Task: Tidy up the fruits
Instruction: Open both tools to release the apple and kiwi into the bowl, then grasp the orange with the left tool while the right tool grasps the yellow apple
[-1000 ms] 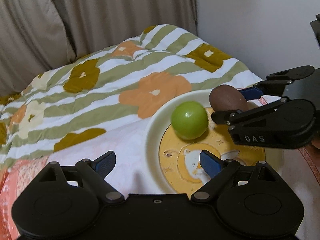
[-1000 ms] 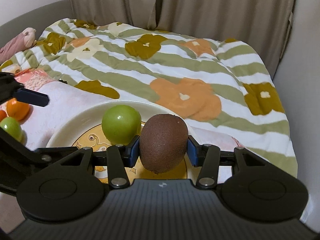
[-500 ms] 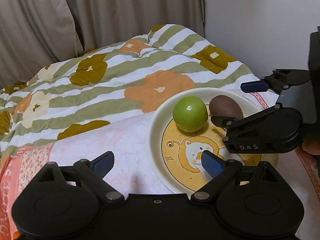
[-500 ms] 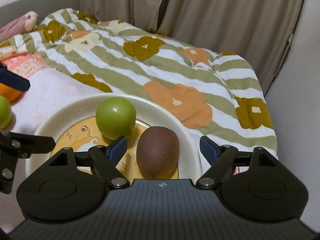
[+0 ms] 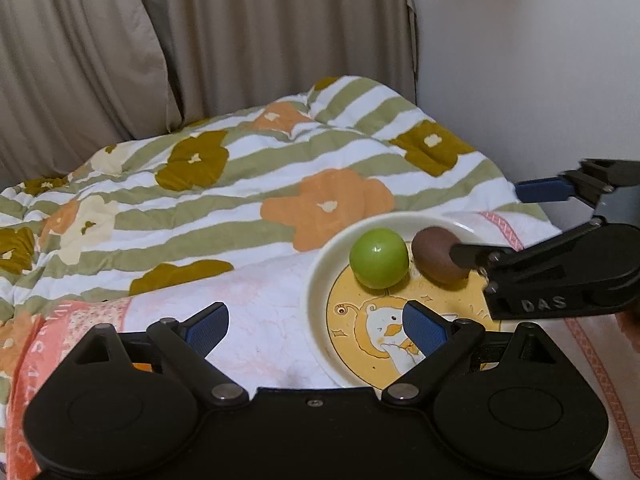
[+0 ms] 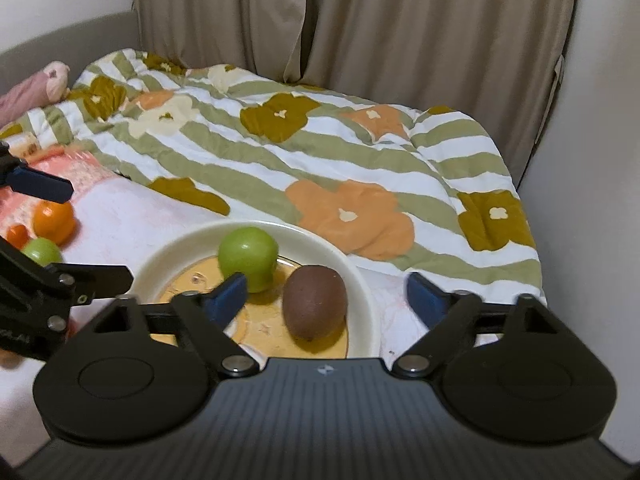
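While the brown, fuzzy, egg-shaped kiwi (image 6: 315,302) lay on the cream plate with a yellow cartoon centre (image 6: 362,280), beside a glossy round green apple (image 6: 248,258), the right gripper (image 6: 327,294) stood above it, jaws just opened wide and clear of it. Its long axis ran along the fingers. More fruit lay well left; the left gripper (image 5: 316,326), empty and spread, seemed nearer that.
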